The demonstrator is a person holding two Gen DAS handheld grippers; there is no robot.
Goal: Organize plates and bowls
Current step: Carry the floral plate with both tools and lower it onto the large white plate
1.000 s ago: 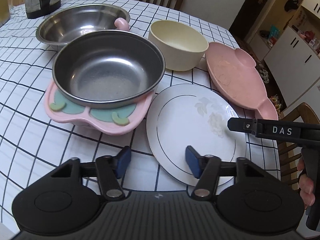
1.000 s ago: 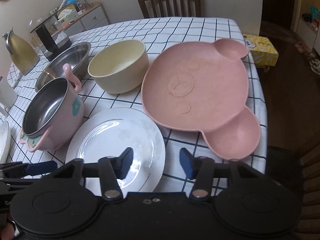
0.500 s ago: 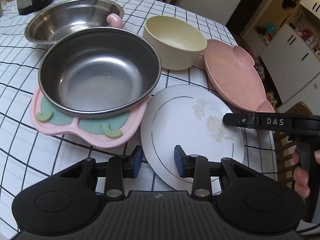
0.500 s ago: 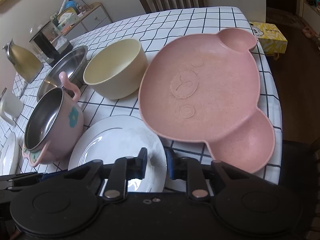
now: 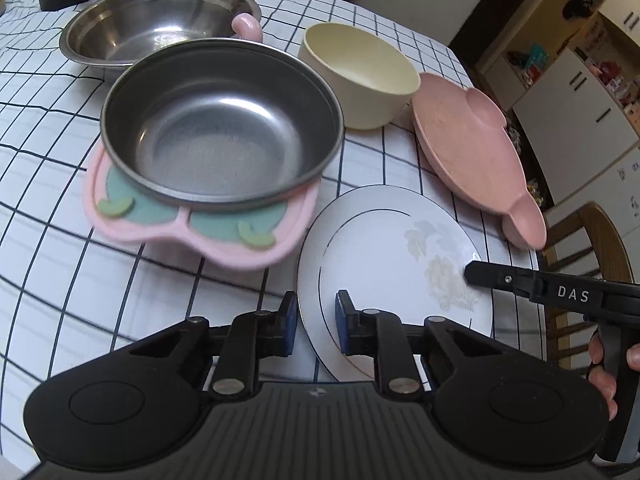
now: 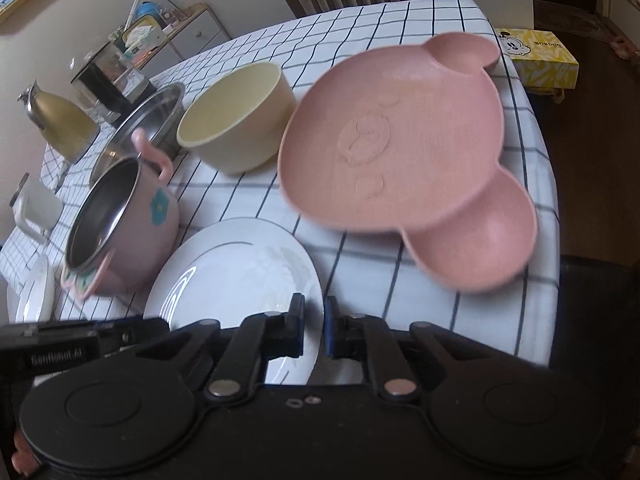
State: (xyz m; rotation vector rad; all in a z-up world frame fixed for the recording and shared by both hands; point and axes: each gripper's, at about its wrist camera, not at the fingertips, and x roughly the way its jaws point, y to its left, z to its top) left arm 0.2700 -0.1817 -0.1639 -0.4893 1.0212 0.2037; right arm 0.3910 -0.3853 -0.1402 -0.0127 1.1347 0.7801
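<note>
A glossy white china plate (image 5: 384, 264) with a thin dark ring and a faint floral print is seen lying on the desk (image 5: 48, 128), which is covered by a white cloth gridded in black. Behind it stand a steel-lined pink bowl (image 5: 220, 136) with leaf-shaped handles, a matte cream bowl (image 5: 360, 76), a wide steel basin (image 5: 156, 24), and a speckled pink bear-shaped plate (image 6: 400, 140) with ear compartments.

The near edge of the white plate is cut off by both claw housings. The right view is motion-blurred.

The left claw (image 5: 316, 322) is closing, with the plate's left rim between its blue pads; contact cannot be confirmed. The right claw (image 6: 314, 326) is closing astride the right rim, nearly together.
</note>
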